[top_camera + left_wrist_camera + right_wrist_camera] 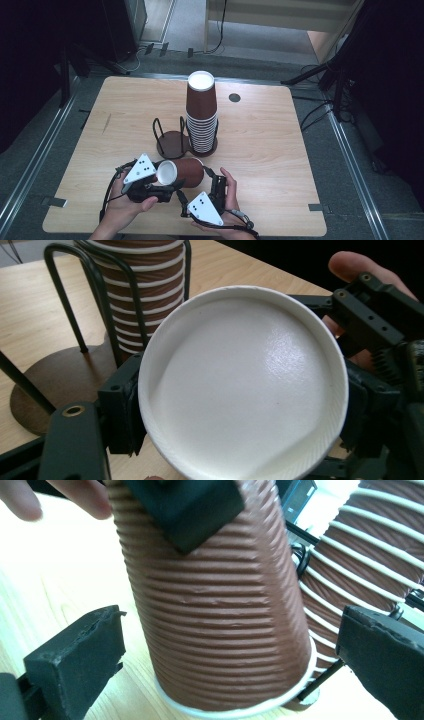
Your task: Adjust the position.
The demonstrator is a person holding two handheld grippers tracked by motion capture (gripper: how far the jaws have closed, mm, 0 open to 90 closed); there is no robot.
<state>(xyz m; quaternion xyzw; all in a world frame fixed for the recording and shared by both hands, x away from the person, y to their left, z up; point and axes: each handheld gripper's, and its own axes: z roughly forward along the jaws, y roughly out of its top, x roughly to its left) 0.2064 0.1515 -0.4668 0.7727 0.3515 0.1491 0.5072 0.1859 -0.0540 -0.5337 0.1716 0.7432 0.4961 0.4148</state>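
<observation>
Lower centre of the high view: we see 1 brown ribbed paper cup [182, 171] lying on its side above the table [260, 145], white base turned toward frame left. The left gripper [167, 186] has its jaws clamped on the cup's base end; in the left gripper view the white base [242, 385] sits squeezed between both black jaws. The right gripper [216, 181] stands open; in the right gripper view its 2 pads flank the cup's wide end [220, 630] without touching. Behind, at frame centre, a stack of cups [202, 112] stands in a wire holder [172, 140].
</observation>
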